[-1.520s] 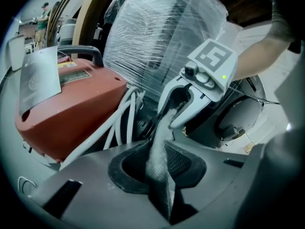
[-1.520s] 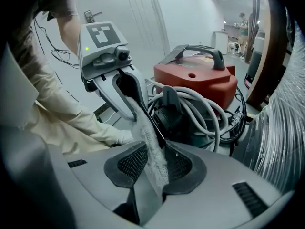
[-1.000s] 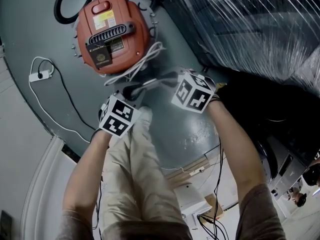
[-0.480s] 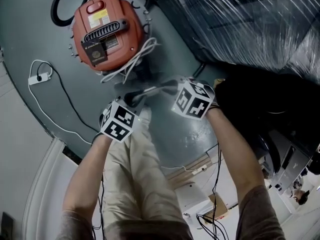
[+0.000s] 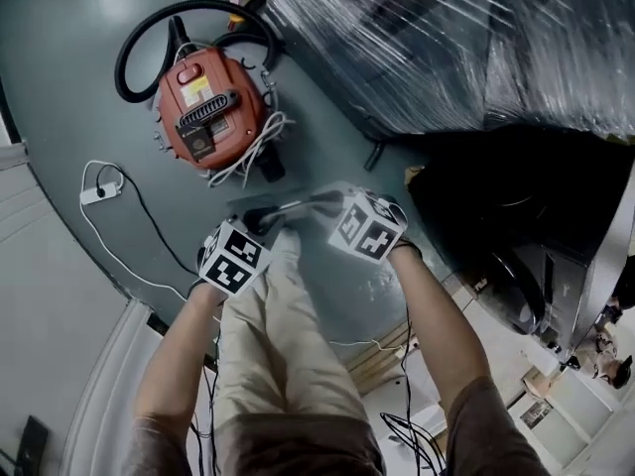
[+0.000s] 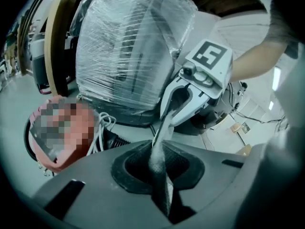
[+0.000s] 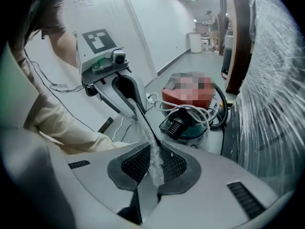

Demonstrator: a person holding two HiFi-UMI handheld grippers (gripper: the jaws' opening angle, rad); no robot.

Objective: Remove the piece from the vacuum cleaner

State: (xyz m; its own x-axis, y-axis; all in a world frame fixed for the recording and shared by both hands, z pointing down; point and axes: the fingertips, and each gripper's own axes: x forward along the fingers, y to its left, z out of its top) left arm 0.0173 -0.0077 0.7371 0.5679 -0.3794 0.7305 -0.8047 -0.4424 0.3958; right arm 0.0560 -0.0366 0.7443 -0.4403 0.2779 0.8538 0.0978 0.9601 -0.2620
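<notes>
The piece (image 5: pixel 298 206), a thin flat strip, is held up in the air between two grippers, well apart from the vacuum cleaner. The left gripper (image 5: pixel 260 219) has its jaws pressed together on one end. The right gripper (image 5: pixel 325 203) pinches the other end the same way, so the strip bridges the two. Each gripper view shows it running from between that gripper's pads to the other gripper's jaws. Below, on the grey floor (image 5: pixel 69 87), sits the red vacuum cleaner (image 5: pixel 203 112), with a black hose (image 5: pixel 149 38) looped behind it and a white cord (image 5: pixel 248 152) bunched at its side. A big load wrapped in clear film (image 5: pixel 446 38) stands to the right.
</notes>
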